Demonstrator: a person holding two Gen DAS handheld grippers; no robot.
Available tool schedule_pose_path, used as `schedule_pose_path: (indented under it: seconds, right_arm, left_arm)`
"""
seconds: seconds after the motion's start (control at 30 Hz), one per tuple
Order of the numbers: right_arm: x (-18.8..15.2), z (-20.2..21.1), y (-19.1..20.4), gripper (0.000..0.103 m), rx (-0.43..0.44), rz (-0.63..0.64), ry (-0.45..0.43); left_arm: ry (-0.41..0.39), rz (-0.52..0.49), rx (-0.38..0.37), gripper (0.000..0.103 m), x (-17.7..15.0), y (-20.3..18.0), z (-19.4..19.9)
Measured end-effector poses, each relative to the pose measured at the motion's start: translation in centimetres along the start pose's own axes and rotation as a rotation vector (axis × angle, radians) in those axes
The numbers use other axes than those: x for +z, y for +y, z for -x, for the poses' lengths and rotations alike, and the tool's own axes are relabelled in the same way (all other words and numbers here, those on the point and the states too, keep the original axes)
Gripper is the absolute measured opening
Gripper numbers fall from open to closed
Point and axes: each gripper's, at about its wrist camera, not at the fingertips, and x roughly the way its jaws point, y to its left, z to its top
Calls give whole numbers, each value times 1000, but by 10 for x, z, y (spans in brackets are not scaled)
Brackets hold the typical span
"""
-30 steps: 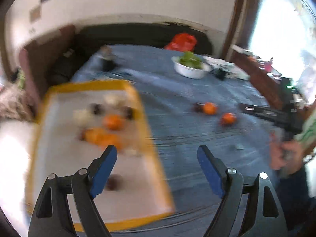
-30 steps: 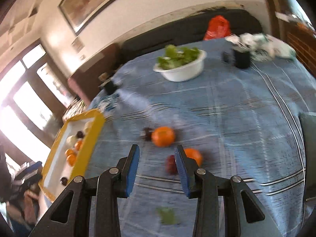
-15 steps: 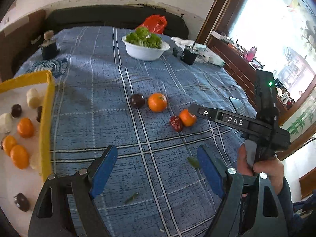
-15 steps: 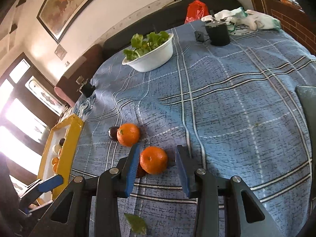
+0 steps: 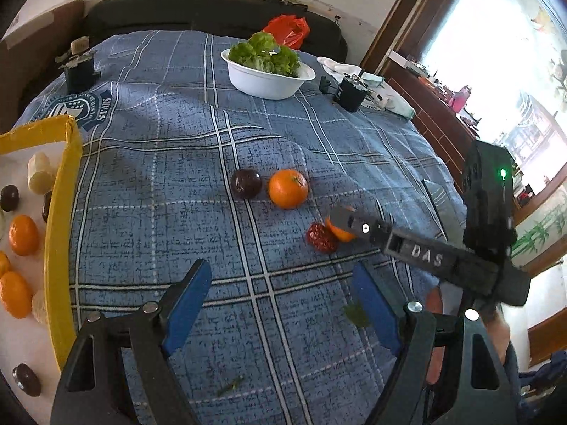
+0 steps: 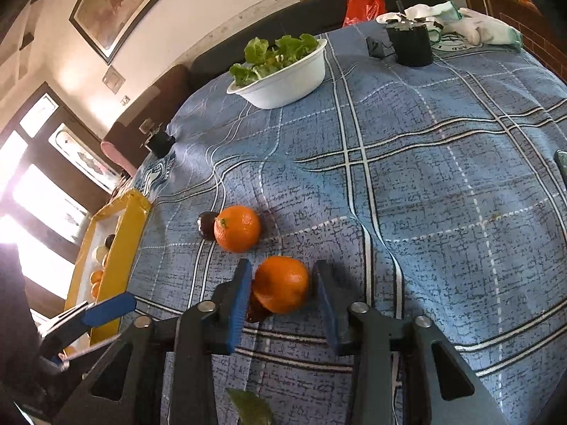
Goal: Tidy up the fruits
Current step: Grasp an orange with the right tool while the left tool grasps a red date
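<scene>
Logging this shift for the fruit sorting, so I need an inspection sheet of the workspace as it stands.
Surface: blue plaid cloth, wrinkled.
Job's things: near orange between the right gripper's fingers, which are not closed on it; red fruit beside it; second orange and dark plum together; yellow tray holding oranges and other fruit.
Clutter: white bowl of greens, black cup, red bag, loose leaf.
Grippers: left gripper open, empty.
Cables: nothing seen.
Surroundings: framed picture, bright windows.
</scene>
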Motion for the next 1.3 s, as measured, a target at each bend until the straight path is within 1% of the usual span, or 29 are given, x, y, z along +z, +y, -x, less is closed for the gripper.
schedule_pose_path:
  seconds: [0.07, 0.17, 0.23, 0.27, 0.3, 0.33, 0.4, 0.47, 0.5, 0.53, 0.57, 0.63, 0.67, 0.7, 0.73, 0.77, 0.87, 0.97, 1.03, 1.1, 1.17, 1.3]
  right_arm:
    - [1, 5, -4, 35, 16, -26, -17]
    - [4, 25, -5, 35, -3, -29, -101]
    - [6, 38, -7, 35, -39, -34, -161]
    - [6, 42, -9, 35, -54, -37, -181]
    - [7, 47, -12, 35, -69, -46, -201]
    - [8, 52, -15, 35, -78, -56, -219]
    - [10, 58, -19, 35, -92, -65, -241]
    - [12, 62, -22, 35, -78, -74, -247]
    - [13, 63, -22, 35, -71, -75, -250]
    - [13, 64, -21, 35, -68, -73, -251]
    - [13, 66, -21, 35, -64, -68, -251]
    - [12, 68, -19, 35, -57, -61, -256]
    - [11, 69, -18, 35, -56, -58, -258]
    - [10, 70, -17, 35, -52, -54, -256]
    - [10, 69, -16, 35, -50, -53, -256]
    - [10, 70, -16, 35, -47, -52, -260]
    - [10, 70, -14, 35, -48, -43, -261]
    - [9, 69, -12, 35, -39, -36, -258]
    - [8, 65, -11, 35, -50, -23, -246]
    - [7, 60, -10, 35, -44, -23, -224]
    - [6, 59, -8, 35, -29, -21, -215]
    - [3, 54, 1, 35, -49, 15, -207]
  left_arm:
    - [4, 5, -8, 81, 3, -2, -2]
    - [12, 20, -19, 80, 10, -7, -8]
    - [29, 21, -31, 76, 16, -16, -18]
    - [38, 24, -29, 70, 18, -17, -23]
    - [58, 36, -33, 66, 21, -20, -30]
    - [71, 44, -42, 66, 23, -21, -35]
    - [89, 56, -14, 59, 26, -24, -48]
    - [89, 44, 1, 59, 26, -30, -55]
    - [84, 32, 31, 58, 26, -33, -60]
    - [87, 26, 40, 58, 25, -34, -62]
    - [95, 20, 40, 56, 24, -35, -66]
    - [98, -6, 73, 51, 20, -39, -73]
    - [92, -20, 84, 47, 18, -41, -74]
    - [77, -64, 112, 38, 15, -46, -74]
    - [73, -84, 130, 35, 14, -47, -74]
    - [63, -105, 138, 28, 11, -48, -74]
    - [37, -145, 123, 19, 5, -43, -70]
    - [38, -129, 54, 19, 5, -31, -66]
    - [29, -114, 34, 19, 7, -27, -62]
    - [2, -96, 14, 19, 8, -22, -57]
    - [-31, -92, 17, 19, 9, -21, -53]
    - [-102, -98, 37, 19, 13, -20, -43]
